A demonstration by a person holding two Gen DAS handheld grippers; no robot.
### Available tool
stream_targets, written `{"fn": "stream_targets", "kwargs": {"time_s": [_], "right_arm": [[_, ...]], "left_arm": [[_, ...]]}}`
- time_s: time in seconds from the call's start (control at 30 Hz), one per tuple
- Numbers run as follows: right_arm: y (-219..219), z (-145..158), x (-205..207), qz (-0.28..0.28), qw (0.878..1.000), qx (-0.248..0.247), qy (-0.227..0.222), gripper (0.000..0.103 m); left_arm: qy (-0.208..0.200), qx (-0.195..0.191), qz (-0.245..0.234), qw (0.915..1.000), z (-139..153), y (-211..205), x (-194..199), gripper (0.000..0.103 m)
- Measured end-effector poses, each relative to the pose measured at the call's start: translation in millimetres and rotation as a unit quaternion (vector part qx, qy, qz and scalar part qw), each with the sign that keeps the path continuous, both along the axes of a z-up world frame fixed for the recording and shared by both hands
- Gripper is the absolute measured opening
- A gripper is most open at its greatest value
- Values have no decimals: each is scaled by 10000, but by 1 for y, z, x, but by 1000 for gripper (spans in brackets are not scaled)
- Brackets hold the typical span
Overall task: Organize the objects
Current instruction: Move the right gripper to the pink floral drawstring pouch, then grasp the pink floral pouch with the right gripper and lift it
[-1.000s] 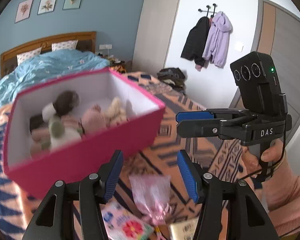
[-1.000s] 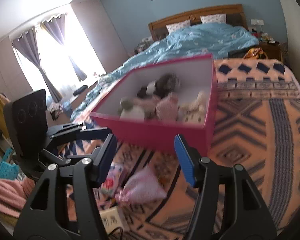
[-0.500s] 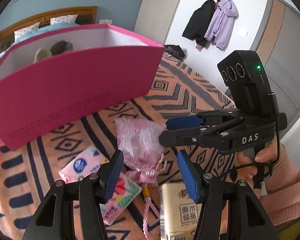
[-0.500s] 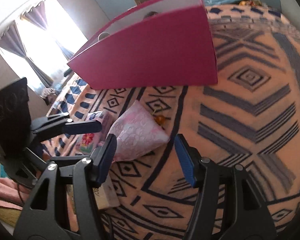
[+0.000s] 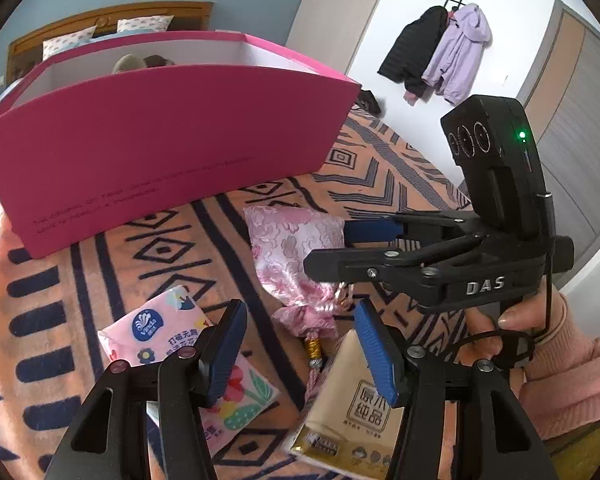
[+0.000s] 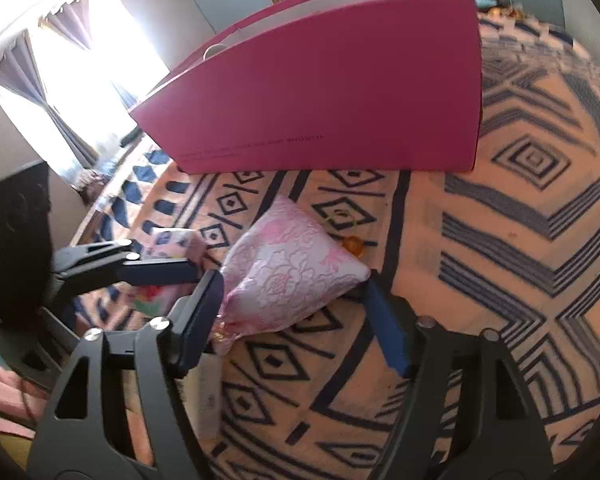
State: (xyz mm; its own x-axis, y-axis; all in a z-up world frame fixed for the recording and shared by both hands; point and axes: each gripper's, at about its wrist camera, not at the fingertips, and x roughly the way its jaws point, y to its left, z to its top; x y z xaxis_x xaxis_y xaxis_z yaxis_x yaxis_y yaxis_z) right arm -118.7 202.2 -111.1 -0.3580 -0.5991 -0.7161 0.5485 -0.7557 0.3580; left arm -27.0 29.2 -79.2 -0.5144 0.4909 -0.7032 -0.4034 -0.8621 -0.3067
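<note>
While both grippers point down at the patterned blanket [image 6: 512, 248], the right gripper [image 6: 296, 316] has its blue pads spread on either side of the pink brocade pouch [image 6: 292, 276]. Its jaws have just been opening, and the pouch lies between them without being pressed. The left pad sits close by the pouch's gathered neck and the right pad just beside its far corner. A small orange bead [image 6: 353, 245] on the pouch's cord lies just beyond it on the blanket.

The left gripper [image 5: 300, 348] hangs partly open with nothing clamped. Between its pads I can see the pouch's tied neck and tassel [image 5: 314, 346], which lie lower on the blanket. Under its left pad lies a pink tissue pack [image 5: 168, 332], with a blue round badge reading "Vinda" and Chinese print that I cannot make out. Under its right pad is a tan tissue pack [image 5: 352, 412] with boxed Chinese characters, 原木纯品.

From the left side, the right gripper's black body shows "DAS" in pale letters and a green light above. It is held by a hand [image 5: 496, 320] in a pink knitted sleeve [image 5: 568, 372].

Farther off stands the big pink box [image 5: 172, 140], open at the top, with a line of small dark print on its near wall that is too fine to read. Soft toys [image 5: 130, 63] just peep over its rim. On the far right wall hang a black coat [image 5: 412, 52] and a lilac coat [image 5: 460, 56].
</note>
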Motion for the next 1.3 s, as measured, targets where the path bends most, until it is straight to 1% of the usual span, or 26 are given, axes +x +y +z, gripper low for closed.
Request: {"fn": "stream_targets", "kwargs": {"time_s": [0.03, 0.07, 0.17, 0.2, 0.23, 0.27, 0.43, 0.57, 0.7, 0.8, 0.93, 1.0, 1.07, 1.1, 1.13, 1.17, 1.23, 1.3], "right_arm": [[0, 0, 0, 14, 10000, 21, 25, 63], [1, -2, 0, 22, 10000, 15, 11, 53], [6, -3, -1, 36, 9998, -188, -109, 42], [7, -3, -1, 49, 9994, -282, -168, 36], [11, -1, -1, 51, 9988, -423, -239, 33], [14, 0, -1, 20, 9984, -511, -249, 32], [31, 16, 0, -120, 9953, -932, -228, 30], [43, 32, 1, -267, 9926, -1181, -80, 30], [52, 46, 1, -396, 9904, -1320, 89, 30], [56, 55, 1, -440, 9891, -1395, 182, 29], [56, 62, 1, -401, 9885, -1436, 261, 29], [54, 64, 2, -368, 9884, -1446, 278, 29], [53, 65, 4, -345, 9881, -1467, 296, 29], [53, 67, 4, -344, 9879, -1483, 309, 29], [54, 68, 4, -344, 9876, -1494, 325, 29], [54, 69, 4, -339, 9875, -1502, 345, 28], [54, 74, 5, -318, 9872, -1509, 412, 28], [53, 79, 5, -289, 9871, -1494, 501, 28]], "left_arm": [[1, 6, 13, 10000, 0, -1, 0, 57], [3, 10, 19, 10000, 0, -2, 1, 57], [16, 19, 29, 10000, 2, -4, 3, 57], [13, 28, 27, 10000, 3, -4, 3, 57], [6, 47, 22, 10000, 3, -4, 3, 57], [-4, 73, 15, 10000, 3, -3, 1, 57], [-33, 253, -70, 9997, 7, -1, -1, 57], [-1, 351, -175, 9992, 10, 8, -8, 57], [116, 396, -380, 9984, 19, 18, -8, 57], [214, 588, -594, 9963, 27, 23, -5, 57], [279, 573, -621, 9960, 32, 29, -9, 57], [225, 545, -617, 9963, 32, 32, -13, 54], [194, 573, -652, 9960, 33, 36, -17, 47], [180, 595, -691, 9957, 34, 39, -18, 40], [181, 604, -709, 9955, 35, 33, -15, 38], [186, 602, -722, 9954, 37, 33, -16, 37], [226, 565, -738, 9954, 41, 36, -17, 32], [314, 535, -707, 9956, 48, 38, -19, 32]]}}
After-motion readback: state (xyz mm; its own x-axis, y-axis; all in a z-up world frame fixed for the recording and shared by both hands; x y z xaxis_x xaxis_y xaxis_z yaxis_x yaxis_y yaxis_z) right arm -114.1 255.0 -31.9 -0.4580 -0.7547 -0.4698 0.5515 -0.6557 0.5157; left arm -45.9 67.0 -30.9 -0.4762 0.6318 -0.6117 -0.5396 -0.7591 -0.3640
